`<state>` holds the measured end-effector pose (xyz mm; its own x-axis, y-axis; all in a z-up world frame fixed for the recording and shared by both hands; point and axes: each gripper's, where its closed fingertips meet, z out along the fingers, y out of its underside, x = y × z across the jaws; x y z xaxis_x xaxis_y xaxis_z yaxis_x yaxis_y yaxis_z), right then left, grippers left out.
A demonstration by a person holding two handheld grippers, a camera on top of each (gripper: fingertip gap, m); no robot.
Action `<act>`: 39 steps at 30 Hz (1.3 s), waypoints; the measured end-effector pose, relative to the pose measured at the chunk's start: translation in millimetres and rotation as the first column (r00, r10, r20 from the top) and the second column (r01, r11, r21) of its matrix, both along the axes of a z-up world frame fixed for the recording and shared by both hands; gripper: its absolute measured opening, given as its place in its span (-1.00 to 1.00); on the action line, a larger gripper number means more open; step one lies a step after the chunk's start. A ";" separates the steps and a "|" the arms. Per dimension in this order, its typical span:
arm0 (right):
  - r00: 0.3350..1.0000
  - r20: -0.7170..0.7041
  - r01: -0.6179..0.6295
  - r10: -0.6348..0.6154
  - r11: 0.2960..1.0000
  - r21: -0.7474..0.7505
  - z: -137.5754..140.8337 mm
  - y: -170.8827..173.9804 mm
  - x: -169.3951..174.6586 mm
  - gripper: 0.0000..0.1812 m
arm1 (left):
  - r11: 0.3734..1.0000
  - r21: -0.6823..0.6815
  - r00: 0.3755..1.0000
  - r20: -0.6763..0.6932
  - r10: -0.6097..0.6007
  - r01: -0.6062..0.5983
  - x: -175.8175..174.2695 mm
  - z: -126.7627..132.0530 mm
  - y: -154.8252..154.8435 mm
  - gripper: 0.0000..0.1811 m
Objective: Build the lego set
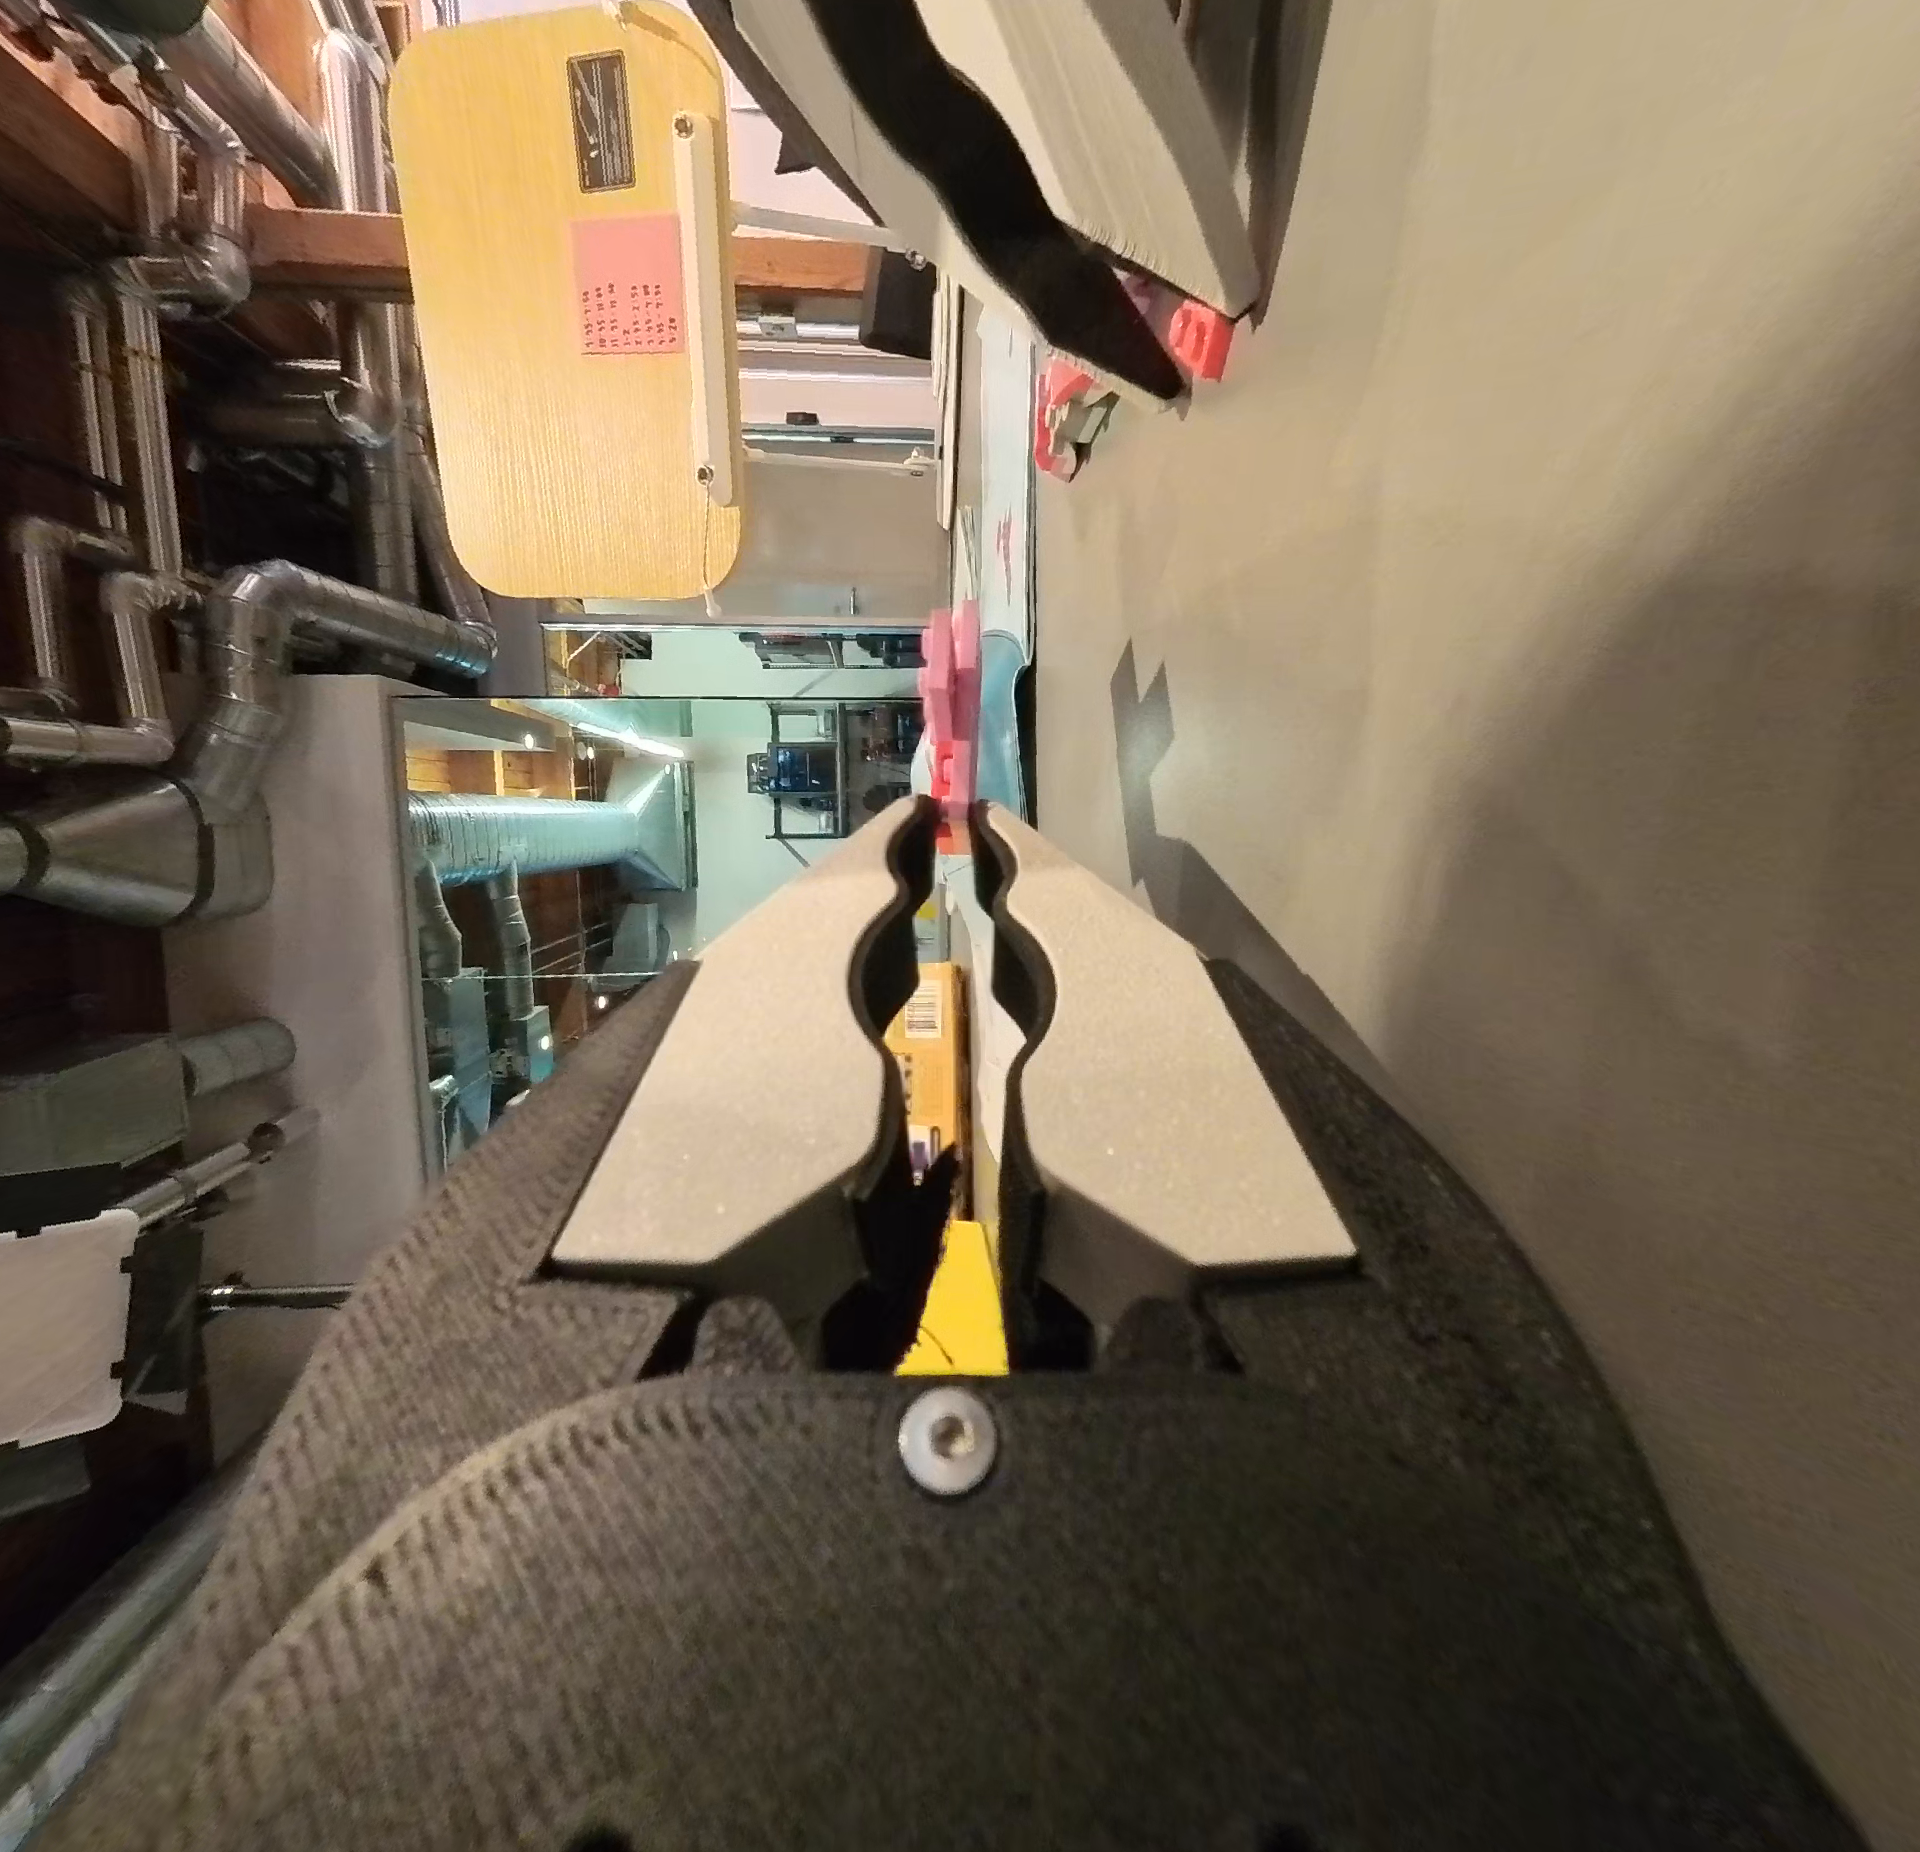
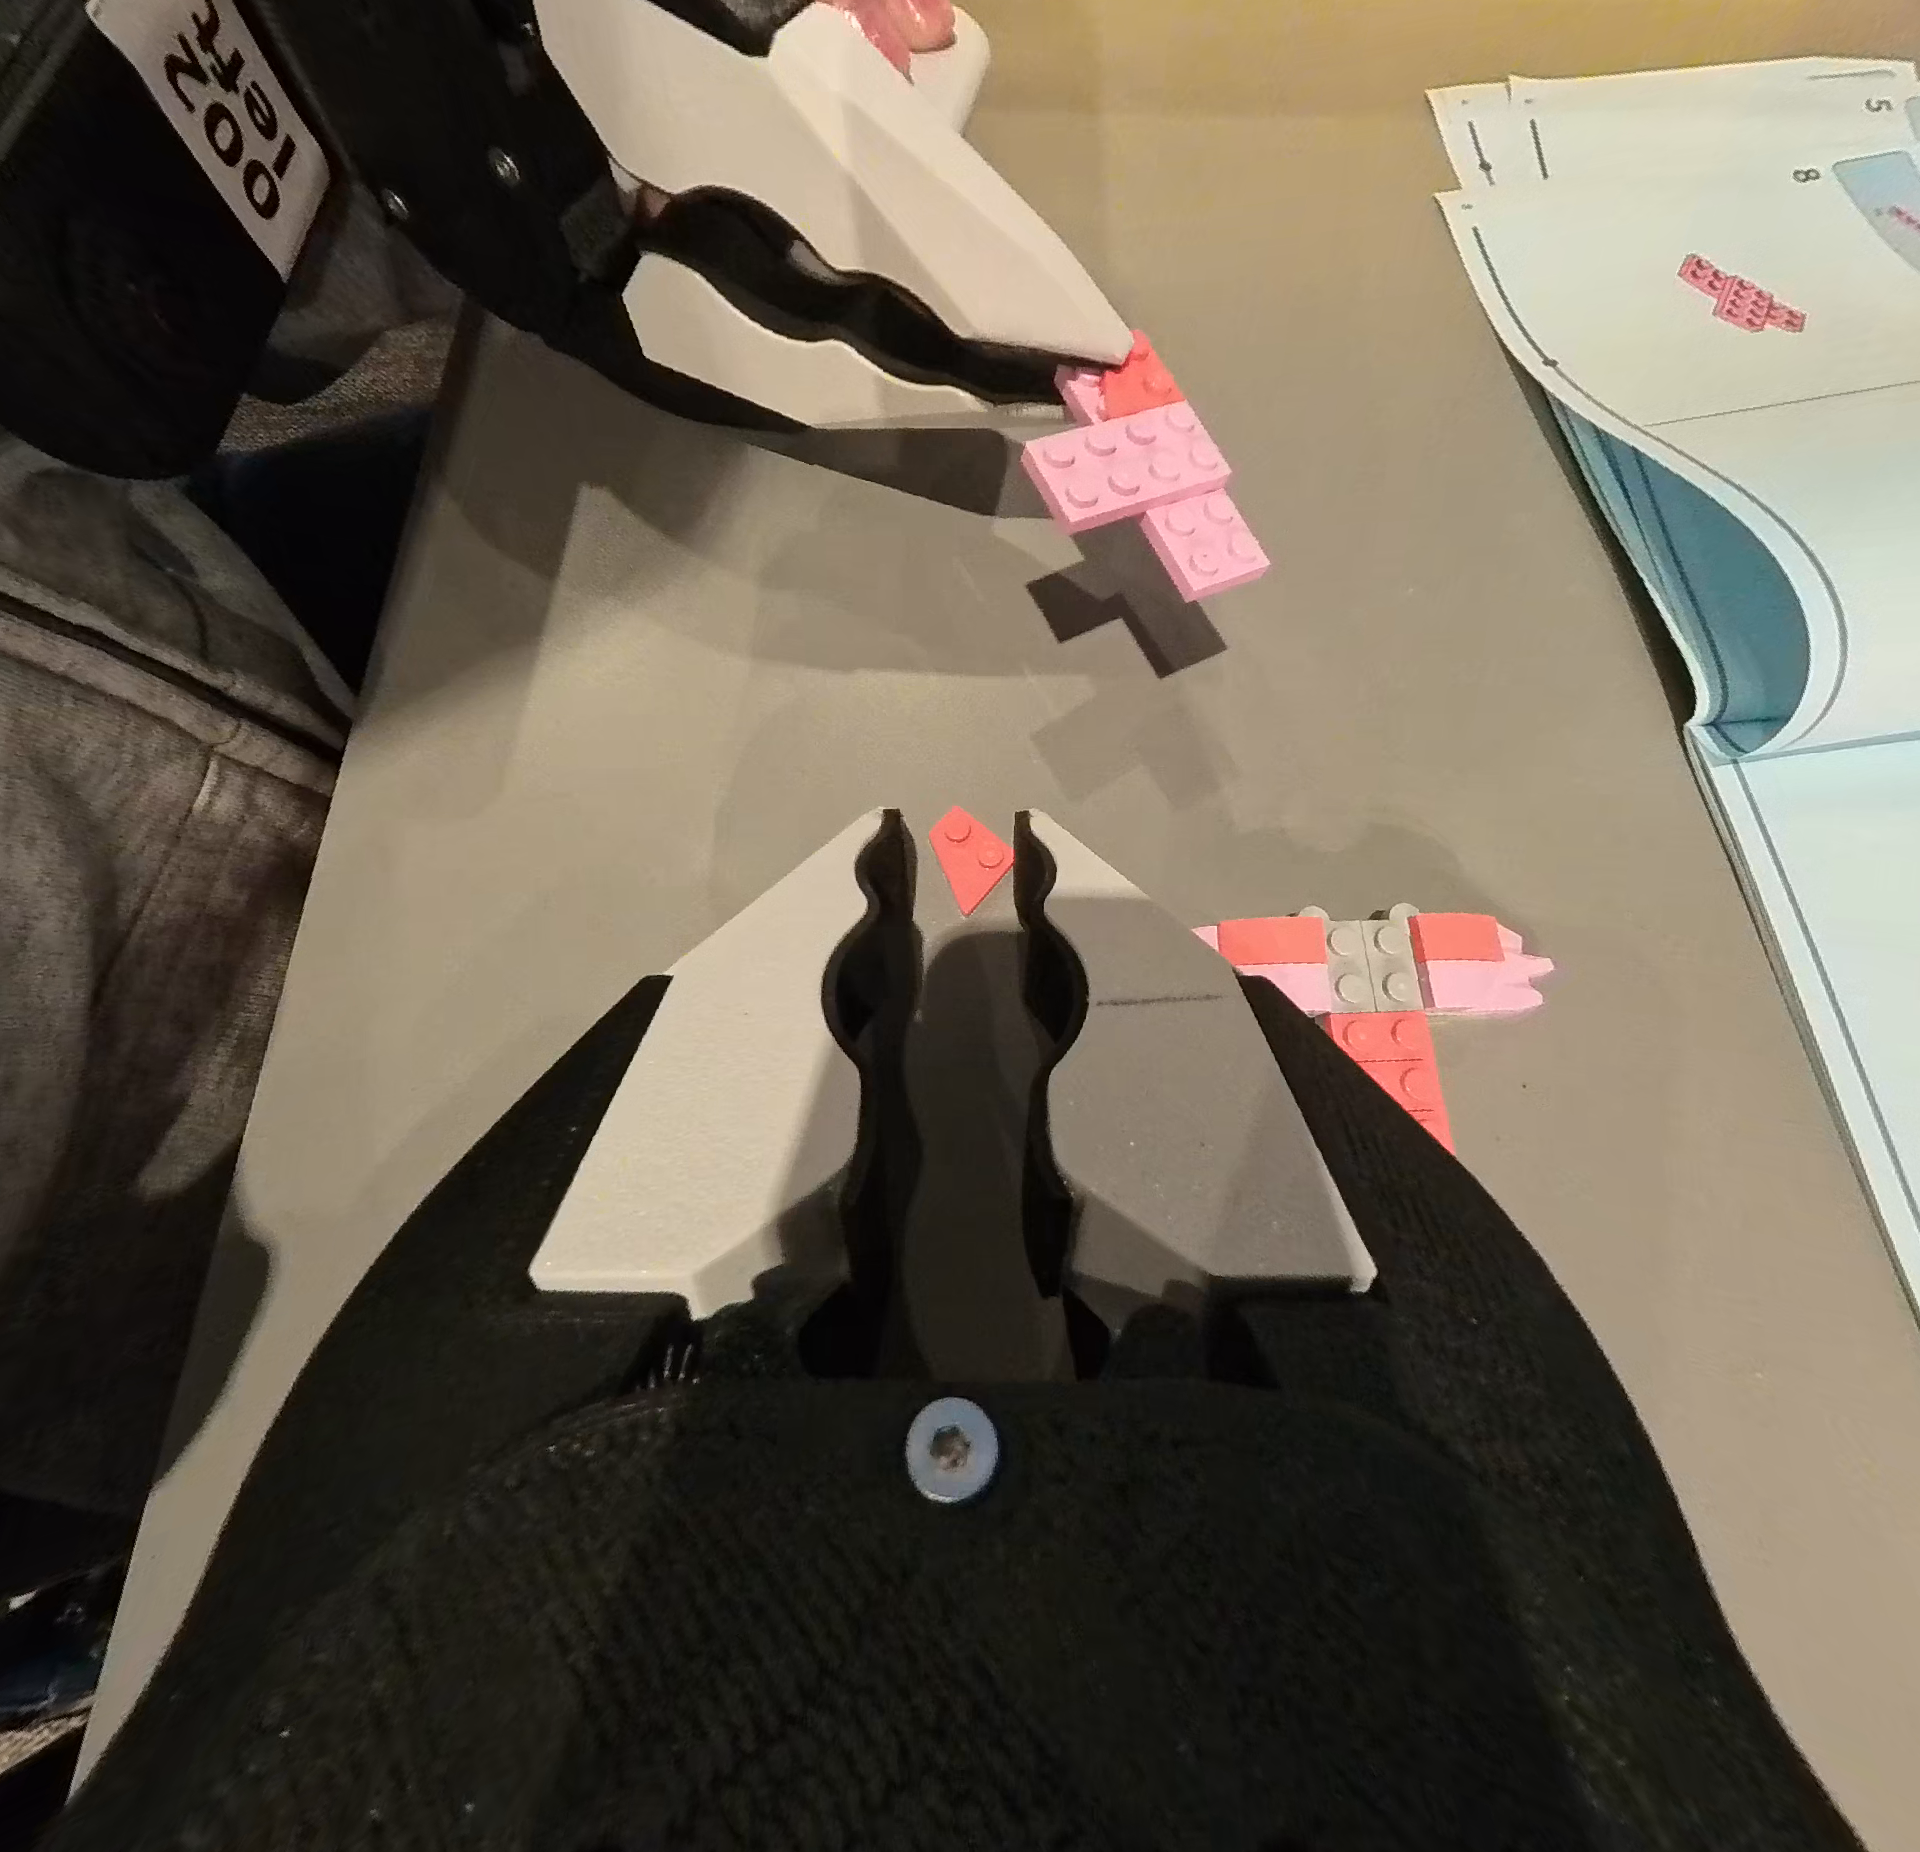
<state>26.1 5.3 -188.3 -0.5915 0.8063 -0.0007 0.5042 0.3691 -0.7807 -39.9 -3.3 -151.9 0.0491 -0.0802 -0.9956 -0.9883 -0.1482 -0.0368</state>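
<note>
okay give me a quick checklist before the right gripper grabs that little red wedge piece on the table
1. Right gripper open: ok.
2. Red wedge plate between its fingertips: ok.
3. Wedge lying flat, studs up: ok.
4. Left gripper shut on the pink plate assembly: ok.
5. Pink assembly lifted off the table: ok, its shadow falls apart from it.
6. Fingertips low enough to pinch the wedge: cannot tell.

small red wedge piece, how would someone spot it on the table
On the grey table, left of the open instruction booklet, look between the tips of the open right gripper. The small red wedge piece lies there alone, loose and flat, joined to nothing.
</note>
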 end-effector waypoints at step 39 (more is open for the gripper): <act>0.523 -0.730 0.533 -0.441 0.837 -0.124 114.9 107.7 3.0 -0.80 | 0.989 0.113 0.532 0.845 -0.046 -0.094 -34.0 70.0 -32.8 -0.57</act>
